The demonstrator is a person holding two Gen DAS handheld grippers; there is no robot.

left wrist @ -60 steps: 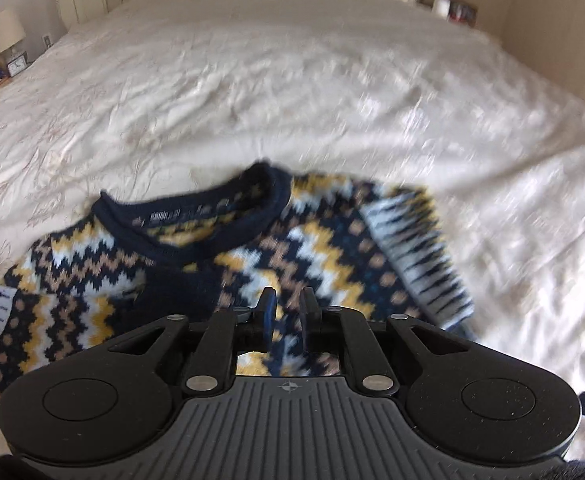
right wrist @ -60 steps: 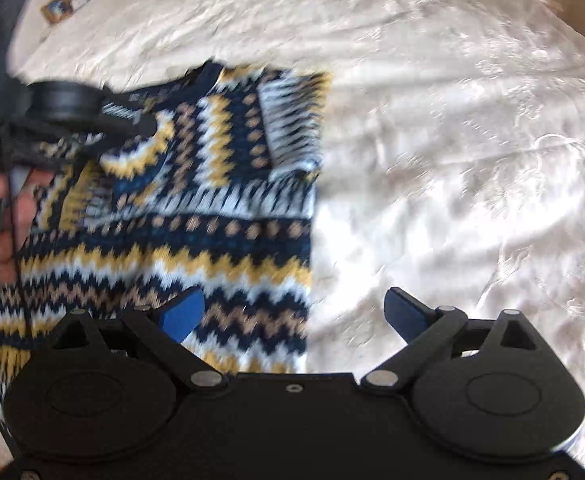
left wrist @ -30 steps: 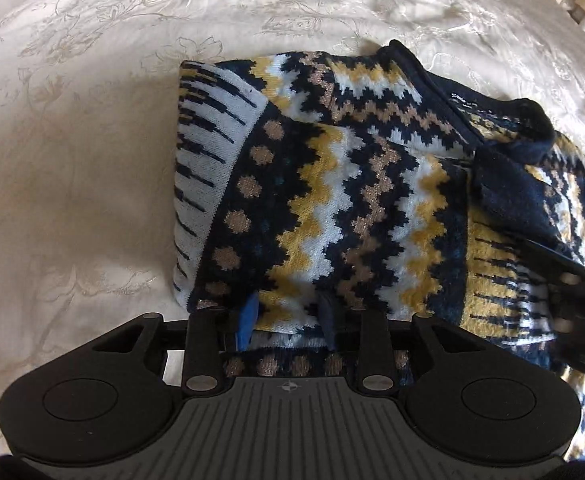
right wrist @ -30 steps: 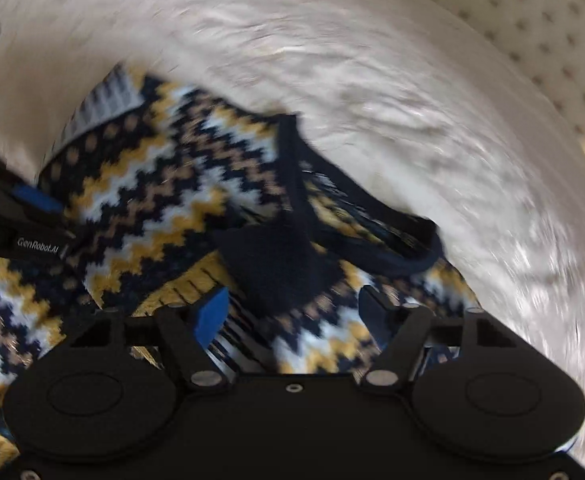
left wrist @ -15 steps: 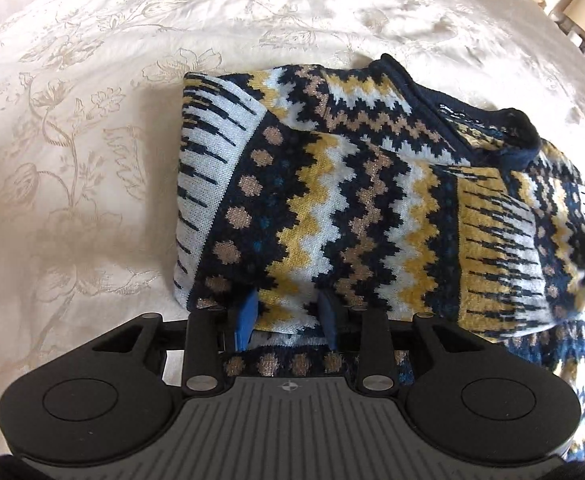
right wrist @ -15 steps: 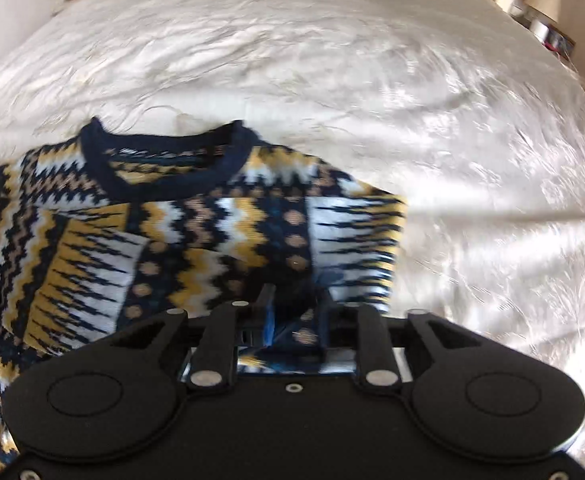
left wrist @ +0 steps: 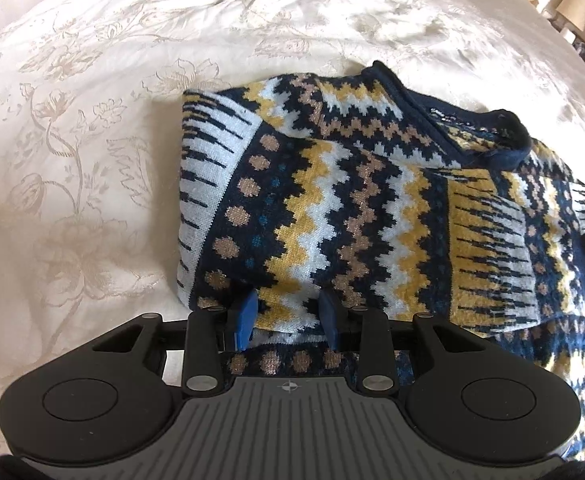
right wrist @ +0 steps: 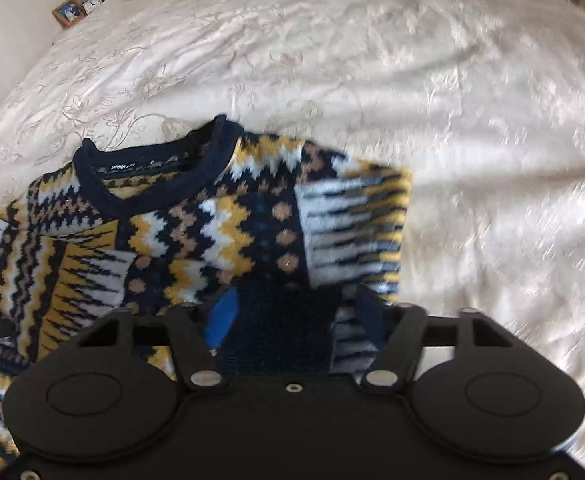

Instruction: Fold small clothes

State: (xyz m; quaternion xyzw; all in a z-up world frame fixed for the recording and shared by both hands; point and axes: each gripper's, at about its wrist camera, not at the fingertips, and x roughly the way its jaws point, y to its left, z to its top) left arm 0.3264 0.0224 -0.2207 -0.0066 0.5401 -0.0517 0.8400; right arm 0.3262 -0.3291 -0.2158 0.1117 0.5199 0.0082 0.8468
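Note:
A small knitted sweater (left wrist: 372,208) in navy, yellow and white zigzags lies on the bed with both sleeves folded in over its front. My left gripper (left wrist: 288,316) is shut on the folded left sleeve edge, which is pinched between the blue pads. In the right wrist view the sweater (right wrist: 196,232) lies with its navy collar (right wrist: 152,192) at the far side. My right gripper (right wrist: 296,314) stands over the right sleeve. Its jaws are opening, and the navy cuff (right wrist: 276,320) lies loose between them.
A cream bedspread (left wrist: 92,120) with a floral pattern spreads out on all sides, as the bedspread (right wrist: 452,120) does beyond the sweater. Lamps (left wrist: 572,8) and photo frames (right wrist: 68,12) stand on bedside tables past the bed's edges.
The right gripper swung round over the sweater, laid the right sleeve across the front with its cuff pinched, and now its jaws stand wider. The left gripper kept its hold and place.

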